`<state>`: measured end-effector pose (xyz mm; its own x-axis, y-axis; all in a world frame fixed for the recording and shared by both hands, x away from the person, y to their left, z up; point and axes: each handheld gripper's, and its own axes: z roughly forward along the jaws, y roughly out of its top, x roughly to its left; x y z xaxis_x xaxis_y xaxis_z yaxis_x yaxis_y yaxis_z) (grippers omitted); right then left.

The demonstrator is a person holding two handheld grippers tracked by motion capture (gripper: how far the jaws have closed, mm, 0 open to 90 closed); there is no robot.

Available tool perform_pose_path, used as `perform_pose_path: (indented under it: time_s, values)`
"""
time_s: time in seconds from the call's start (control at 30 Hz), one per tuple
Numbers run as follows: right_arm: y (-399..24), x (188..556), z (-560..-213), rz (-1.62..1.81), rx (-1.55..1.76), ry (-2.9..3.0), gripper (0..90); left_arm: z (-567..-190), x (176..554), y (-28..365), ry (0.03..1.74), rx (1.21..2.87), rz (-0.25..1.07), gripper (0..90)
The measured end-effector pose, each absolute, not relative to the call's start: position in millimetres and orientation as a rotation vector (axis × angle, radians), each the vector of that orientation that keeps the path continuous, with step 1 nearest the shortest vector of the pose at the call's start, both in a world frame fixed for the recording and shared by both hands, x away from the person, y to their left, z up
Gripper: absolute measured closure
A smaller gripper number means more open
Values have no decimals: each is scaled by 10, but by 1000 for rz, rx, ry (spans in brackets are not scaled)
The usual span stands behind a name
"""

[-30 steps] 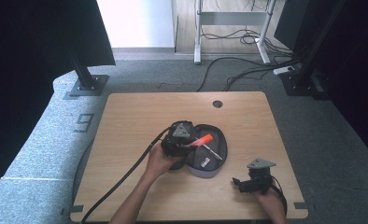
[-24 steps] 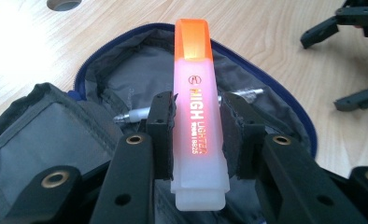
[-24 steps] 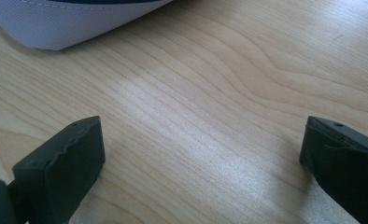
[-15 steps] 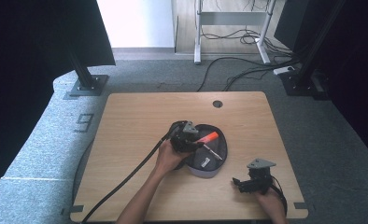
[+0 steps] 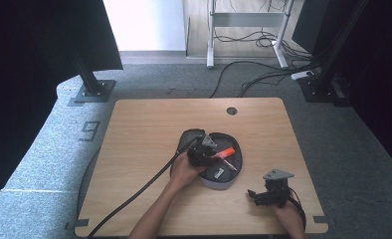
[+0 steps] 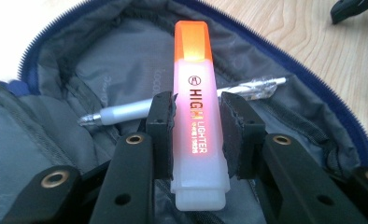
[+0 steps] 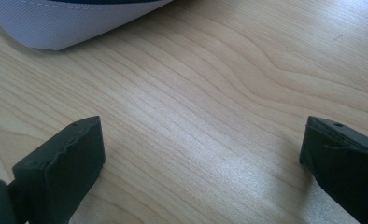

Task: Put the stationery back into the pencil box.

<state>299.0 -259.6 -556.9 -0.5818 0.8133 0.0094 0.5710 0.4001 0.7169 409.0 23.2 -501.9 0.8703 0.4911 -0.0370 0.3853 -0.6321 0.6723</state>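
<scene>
Highlighter (image 6: 198, 116), orange-capped with a pale translucent body, is seen clamped between the two black pads of the left tool (image 6: 198, 135) at the centre of the left gripper view; the pads are pressed against both sides of its barrel, and the cap is pointed toward the top of the frame. Beneath it, the grey lining of an open pencil case (image 6: 102, 70) with a blue zipped edge is spread across the frame, and a silver pen (image 6: 126, 112) with a clear cap is laid crosswise inside the case, behind the highlighter.

In the high view the left tool (image 5: 204, 152) is held over the pencil case (image 5: 234, 172) at the middle of the wooden worktop (image 5: 144, 129), with the highlighter (image 5: 225, 152) projecting to the right above the open pouch; whether it touches the lining cannot be told. A thick black cable is trailed from that tool toward the lower left edge of the worktop.

The right tool (image 5: 259, 195) is held low at the lower right of the worktop, well apart from the case. In the right gripper view its jaws are spread wide over bare wood with nothing between them, and a pale grey corner of the pencil case (image 7: 56, 23) is seen at the upper left.
</scene>
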Motion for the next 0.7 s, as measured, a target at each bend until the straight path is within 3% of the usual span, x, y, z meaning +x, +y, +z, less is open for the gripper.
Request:
perform_pose_path:
  time_s: [0.2, 0.47, 0.7]
  values:
    - [-2596, 2990, -5569, 987, 1199, 2320, 0, -5056, 4092, 229, 629, 2339, 189, 650]
    - [-2596, 2990, -5569, 987, 1199, 2320, 0, -4930, 4058, 289, 620, 2308, 193, 399]
    - [-2596, 2989, -5569, 987, 1199, 2320, 0, -4806, 3978, 392, 606, 2288, 191, 251]
